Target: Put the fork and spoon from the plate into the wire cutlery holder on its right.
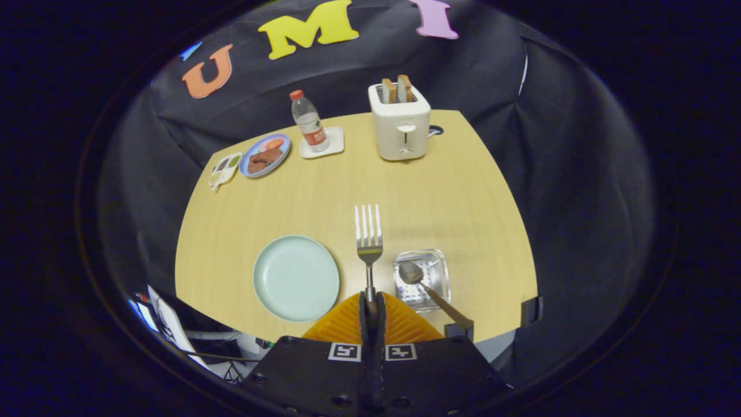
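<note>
A pale wooden table (440, 191) with rounded corners stands in a booth walled with black cloth (579, 174). Taking the table's middle as the clock's centre, a white two-slot toaster (400, 123) with two browned bread slices standing in it sits at about 12 o'clock. At 11 o'clock a clear plastic bottle with a red cap (309, 121) stands upright on a white square coaster (334, 145). Further round at 10 o'clock lie a blue-rimmed plate of food (265, 155) and, just beside it, a small white sauce dish (225, 169).

At 7 o'clock lies the round pale-green plate (296, 277), bare. At 5 o'clock, to the plate's right, stands the square wire cutlery holder (422, 279); the metal spoon (431, 289) leans tilted in it, bowl down inside, handle slanting out over the near rim.

The gripper (371, 303) has its fingers closed together, clamped on the handle of the silver four-tined metal fork (369, 237). The fork points straight ahead from the fingertips, tines away, held above the table between plate and holder, touching neither.
</note>
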